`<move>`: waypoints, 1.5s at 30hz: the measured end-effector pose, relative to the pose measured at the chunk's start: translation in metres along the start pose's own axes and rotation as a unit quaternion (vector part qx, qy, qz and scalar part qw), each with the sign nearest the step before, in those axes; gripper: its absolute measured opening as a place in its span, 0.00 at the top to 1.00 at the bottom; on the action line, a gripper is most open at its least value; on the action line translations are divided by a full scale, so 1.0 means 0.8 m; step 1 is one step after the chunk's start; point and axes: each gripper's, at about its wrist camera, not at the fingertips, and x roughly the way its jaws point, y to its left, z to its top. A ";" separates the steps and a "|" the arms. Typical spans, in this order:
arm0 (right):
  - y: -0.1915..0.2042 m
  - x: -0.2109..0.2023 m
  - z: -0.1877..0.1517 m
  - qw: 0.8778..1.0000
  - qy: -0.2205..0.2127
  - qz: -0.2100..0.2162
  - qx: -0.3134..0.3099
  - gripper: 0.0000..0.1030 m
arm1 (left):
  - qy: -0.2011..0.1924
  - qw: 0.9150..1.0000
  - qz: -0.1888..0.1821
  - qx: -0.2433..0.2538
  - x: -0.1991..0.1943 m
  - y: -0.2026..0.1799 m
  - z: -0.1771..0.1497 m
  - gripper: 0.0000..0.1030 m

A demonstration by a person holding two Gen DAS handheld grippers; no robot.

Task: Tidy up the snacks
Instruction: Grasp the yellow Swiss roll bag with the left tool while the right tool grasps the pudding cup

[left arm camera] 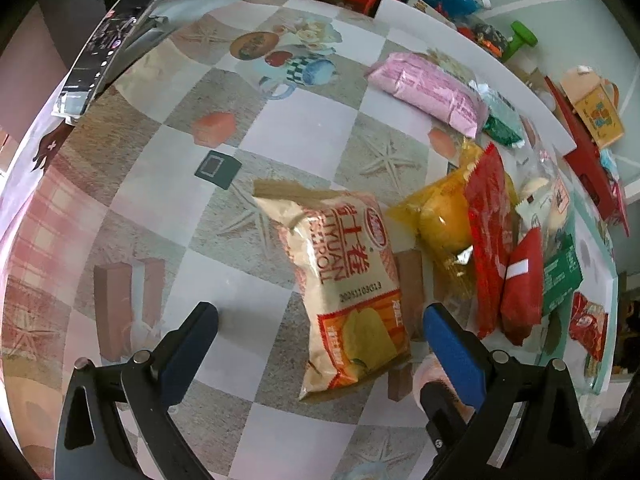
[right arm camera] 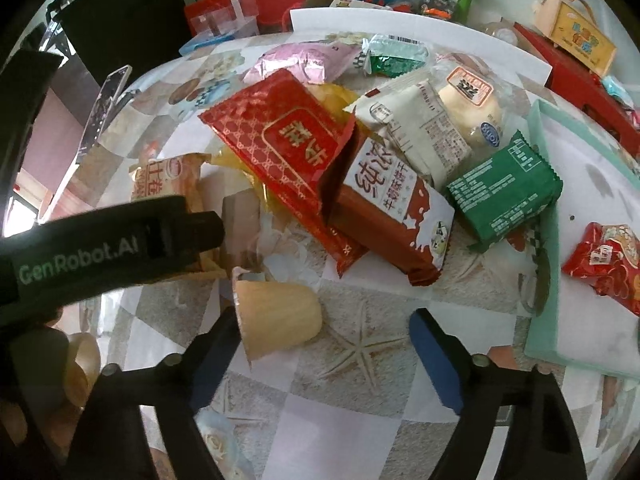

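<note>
In the left wrist view my left gripper (left arm camera: 320,324) stands open over the checked tablecloth. A beige and orange egg-roll bag (left arm camera: 348,280) lies between its blue pads, closer to the right one, and neither pad touches it. In the right wrist view my right gripper (right arm camera: 320,340) is open around a tan pudding cup (right arm camera: 276,320) that lies on its side against the left pad. The right pad stands well clear of the cup. Behind the cup is a pile of snacks: a red packet (right arm camera: 280,140), a brown and white one (right arm camera: 384,208) and a green one (right arm camera: 504,192).
A mint-green tray (right arm camera: 544,240) at the right holds a small red bag (right arm camera: 604,256). The left gripper's black housing (right arm camera: 120,240) crosses the right wrist view at the left. A phone on a stand (left arm camera: 108,40) is at the table's far left. Boxes and bottles crowd the back.
</note>
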 end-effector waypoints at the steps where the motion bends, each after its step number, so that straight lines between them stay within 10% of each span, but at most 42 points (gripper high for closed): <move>1: -0.002 -0.001 0.001 1.000 -0.002 0.002 0.001 0.21 | -0.001 1.000 -0.002 -0.001 0.000 0.001 0.001 0.08; 11: -0.006 -0.006 0.000 1.000 -0.013 0.015 0.008 0.38 | -0.010 1.000 -0.011 0.011 -0.004 -0.009 0.004 0.44; 45: 0.003 0.007 0.008 0.999 -0.025 0.026 -0.007 0.59 | -0.012 1.000 0.007 0.020 0.000 -0.011 0.008 0.58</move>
